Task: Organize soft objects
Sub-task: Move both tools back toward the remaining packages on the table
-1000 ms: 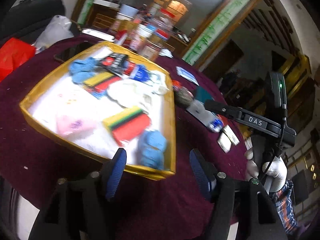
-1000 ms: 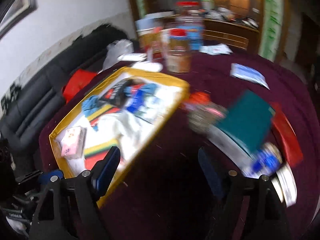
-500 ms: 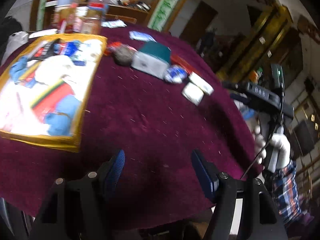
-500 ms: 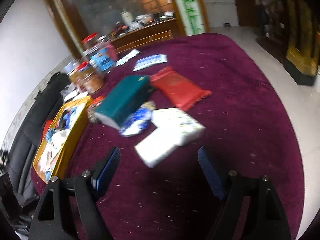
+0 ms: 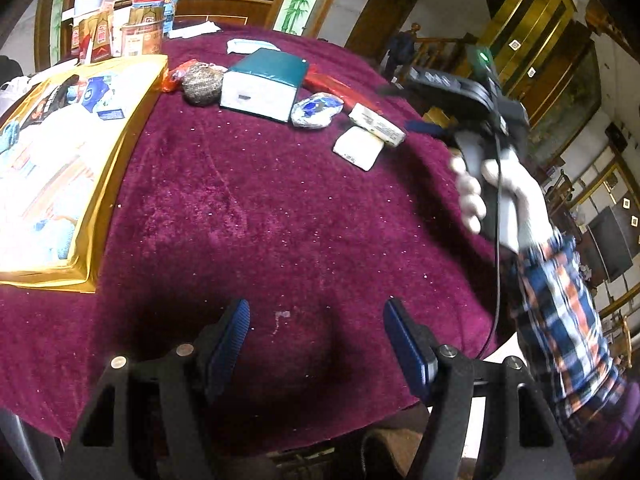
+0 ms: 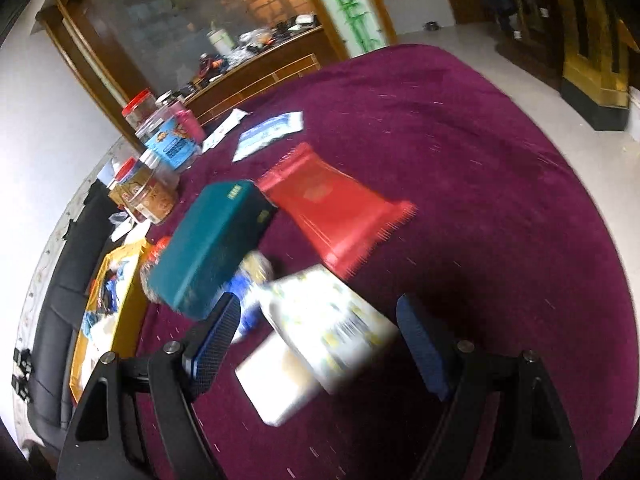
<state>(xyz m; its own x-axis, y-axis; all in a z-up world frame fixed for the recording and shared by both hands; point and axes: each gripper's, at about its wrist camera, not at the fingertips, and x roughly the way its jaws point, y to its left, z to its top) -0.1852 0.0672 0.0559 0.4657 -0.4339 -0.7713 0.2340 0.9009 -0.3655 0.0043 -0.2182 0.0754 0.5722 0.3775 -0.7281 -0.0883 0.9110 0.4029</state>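
both tongs stand spread with nothing pinched: the left tongs [image 5: 316, 336] over bare maroon surface [image 5: 280, 208], the right tongs [image 6: 320, 332] above two white packets [image 6: 324, 320] that lie between their blue pads, not touching them. behind these lie a teal box [image 6: 212, 240] and a red pouch [image 6: 332, 208]; the gold tray [image 5: 116, 168] of soft things sits at the left
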